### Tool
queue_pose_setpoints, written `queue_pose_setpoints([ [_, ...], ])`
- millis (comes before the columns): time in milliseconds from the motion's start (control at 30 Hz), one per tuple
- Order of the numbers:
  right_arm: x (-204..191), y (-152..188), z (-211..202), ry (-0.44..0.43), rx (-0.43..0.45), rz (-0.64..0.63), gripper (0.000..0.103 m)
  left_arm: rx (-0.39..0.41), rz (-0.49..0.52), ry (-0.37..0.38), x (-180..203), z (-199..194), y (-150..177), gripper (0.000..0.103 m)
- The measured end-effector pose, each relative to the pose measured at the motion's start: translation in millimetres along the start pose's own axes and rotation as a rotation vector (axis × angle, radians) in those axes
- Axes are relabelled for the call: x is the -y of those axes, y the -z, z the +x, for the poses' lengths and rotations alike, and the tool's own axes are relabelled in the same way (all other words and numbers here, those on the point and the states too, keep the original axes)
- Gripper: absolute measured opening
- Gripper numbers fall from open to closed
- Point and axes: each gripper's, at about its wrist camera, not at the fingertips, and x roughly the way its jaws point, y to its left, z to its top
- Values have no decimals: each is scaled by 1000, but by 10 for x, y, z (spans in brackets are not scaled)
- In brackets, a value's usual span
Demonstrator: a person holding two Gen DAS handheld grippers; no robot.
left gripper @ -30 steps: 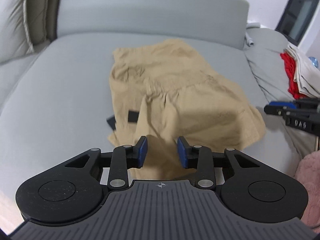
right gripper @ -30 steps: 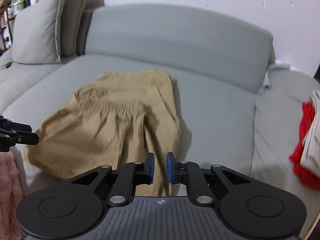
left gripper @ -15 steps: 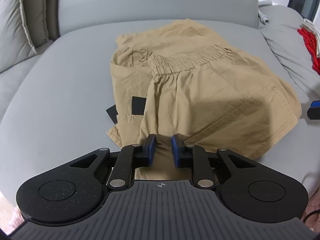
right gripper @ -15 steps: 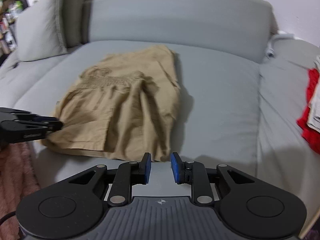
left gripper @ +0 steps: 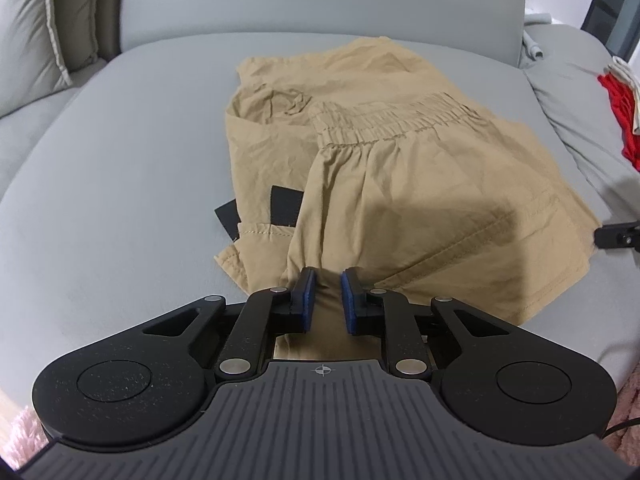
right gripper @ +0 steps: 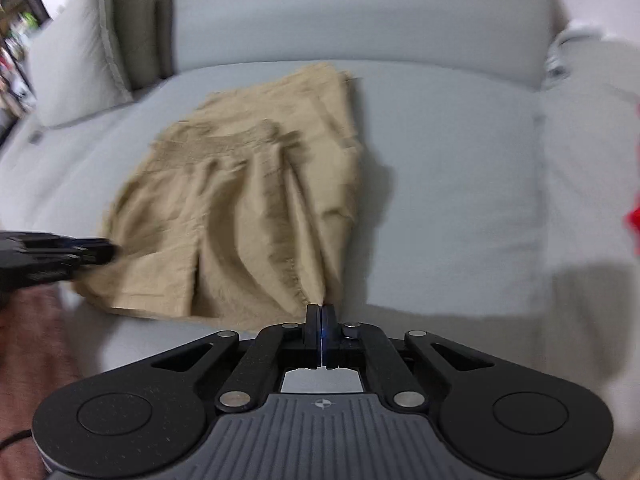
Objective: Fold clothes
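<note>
The tan shorts (left gripper: 400, 184) lie rumpled on the grey sofa seat (left gripper: 120, 184), waistband toward the backrest, hems toward me. Step in hand, as I read it: pinch the two near corners so I can lift and fold.

My right gripper (right gripper: 321, 314) has its jaws fully together at the near right corner of the shorts (right gripper: 240, 208). A taut ridge of cloth runs straight to the tips, so I judge the hem is pinched, though the frame is blurred and the pinch is thin. My left gripper (left gripper: 327, 280) is closing, its blue pads (left gripper: 307, 296) not yet pressing; a fold of tan fabric sits between them at the near left hem.

To do this well: let the left finish closing on the full hem thickness, not one layer. Then raise both corners together and evenly, keeping the edge between them straight, before carrying it toward the waistband. Risk: the thin right-hand pinch may slip if I pull sideways.

Surface: soft grey upholstery, slightly domed, likely some drag on cloth. A cushion (right gripper: 76, 52) leans at the far left corner. A red garment (left gripper: 618, 116) and a pale one lie well apart on the next seat. A black label (left gripper: 285, 210) shows at the left leg opening. Pink fuzzy fabric (left gripper: 16, 436) is at the near edge.
</note>
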Motion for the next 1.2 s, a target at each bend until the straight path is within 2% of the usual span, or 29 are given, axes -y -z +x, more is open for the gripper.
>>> queue_pose_setpoints([
  [67, -40, -6, -19, 83, -15, -25, 2, 0, 1, 0, -1, 0, -1, 21],
  [100, -31, -2, -26, 169, -23, -37, 2, 0, 1, 0, -1, 1, -1, 21],
  [133, -5, -3, -81, 163, -13, -23, 3, 0, 2, 1, -3, 3, 1, 21],
  [267, 59, -12, -271, 107, 25, 23, 19, 2, 1, 3, -8, 8, 5, 21],
  [333, -86, -35, -307, 21, 46, -30, 38, 2, -1, 5, -12, 9, 6, 21],
  [433, -189, -47, -169, 23, 41, -103, 37, 3, -4, 6, -11, 8, 8, 21],
  [500, -149, -47, -62, 3, 11, -103, 37, 4, -6, 8, -13, 8, 10, 21],
  [533, -64, -48, 47, -40, -27, -50, 37, 4, -6, 9, -14, 9, 11, 21],
  [600, 27, -41, 97, -111, -37, 20, 24, 3, -6, 10, -18, 8, 9, 21],
  [633, 43, -35, 102, -136, -36, 44, 10, 3, -6, 11, -20, 8, 7, 21],
  [667, 14, -39, 93, -128, -32, 30, 4, 2, -6, 12, -22, 8, 6, 21],
  [800, -161, -115, -58, 7, 19, -85, 0, 0, -5, 16, -30, 8, 0, 18],
  [833, -160, -143, -66, 17, 19, -88, 0, 0, -6, 18, -35, 8, -1, 16],
  [933, -175, -166, 23, 47, -43, -141, 0, -1, -13, 24, -57, 10, -2, 15],
  [1000, -132, -143, 72, 136, -70, -152, 0, -2, -17, 28, -72, 12, -3, 15],
  [1033, -24, -108, 88, 263, -98, -168, 2, -2, -20, 31, -79, 12, -4, 15],
  [1133, 226, -76, -41, 245, -108, -60, 5, 12, -51, 40, -50, -38, -5, 15],
  [1200, 264, -85, -234, 224, -44, -32, 11, 43, -76, 61, -58, -136, -7, 20],
])
